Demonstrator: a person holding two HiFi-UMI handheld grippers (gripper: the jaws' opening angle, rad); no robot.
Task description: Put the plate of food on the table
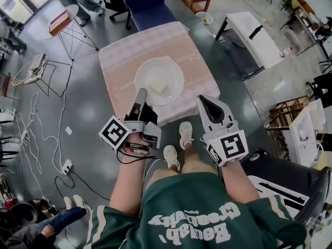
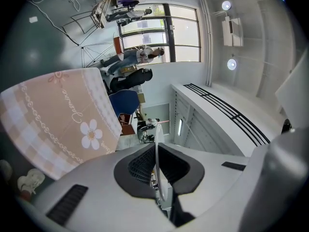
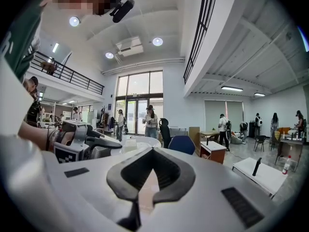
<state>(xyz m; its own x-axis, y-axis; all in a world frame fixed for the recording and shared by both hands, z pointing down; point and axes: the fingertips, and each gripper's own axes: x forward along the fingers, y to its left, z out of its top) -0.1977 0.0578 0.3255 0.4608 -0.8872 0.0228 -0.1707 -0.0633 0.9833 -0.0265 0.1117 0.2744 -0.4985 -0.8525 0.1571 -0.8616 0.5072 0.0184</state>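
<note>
A white plate [image 1: 174, 69] with a pale block of food [image 1: 157, 84] is over the small table with the pink flowered cloth [image 1: 124, 56]; whether it rests on the cloth I cannot tell. My left gripper [image 1: 140, 94] is shut on the plate's near left rim. In the left gripper view the rim [image 2: 157, 129] shows edge-on, pinched between the dark pads [image 2: 140, 170]. My right gripper [image 1: 203, 101] hangs at the table's near right corner, shut on nothing. The right gripper view shows its jaws [image 3: 151, 151] meeting, with the left gripper [image 3: 91, 144] and the plate [image 3: 142, 142] beyond.
A blue chair [image 1: 148, 1] stands behind the table. To the right is a white bench [image 1: 257, 35], to the left wire stools [image 1: 72, 32] and floor cables [image 1: 49, 139]. My feet [image 1: 185, 134] are at the table's near edge. A black case [image 1: 290, 178] sits at my right.
</note>
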